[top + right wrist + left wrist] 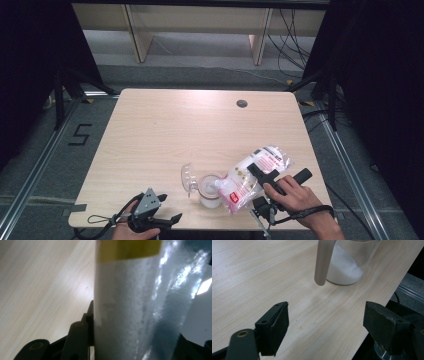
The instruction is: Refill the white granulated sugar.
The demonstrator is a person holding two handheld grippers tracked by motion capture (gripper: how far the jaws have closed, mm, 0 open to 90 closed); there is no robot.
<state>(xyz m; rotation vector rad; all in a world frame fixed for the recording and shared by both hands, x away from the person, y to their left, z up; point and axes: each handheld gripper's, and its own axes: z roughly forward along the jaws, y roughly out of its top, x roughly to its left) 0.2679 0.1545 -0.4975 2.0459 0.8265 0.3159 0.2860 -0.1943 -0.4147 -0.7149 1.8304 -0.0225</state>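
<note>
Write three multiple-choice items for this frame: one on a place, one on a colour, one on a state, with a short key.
1. Where on the table does the glass jar stand?
A. By the near edge
B. At the far left corner
C. Beside the dark round hole at the far side

2. What colour is the powder in the jar?
A. Brown
B. White
C. Green

3. How do the jaws of the left claw stand?
A. Shut on the jar
C. Shut on the bag
B. Open with nothing between them

Key:
1 A, the high view shows the jar close to the person's edge.
2 B, the left gripper view shows white powder through the glass.
3 B, bare tabletop lies between the jaws, while the right claw clamps the plastic bag, tilted towards the jar.
</note>
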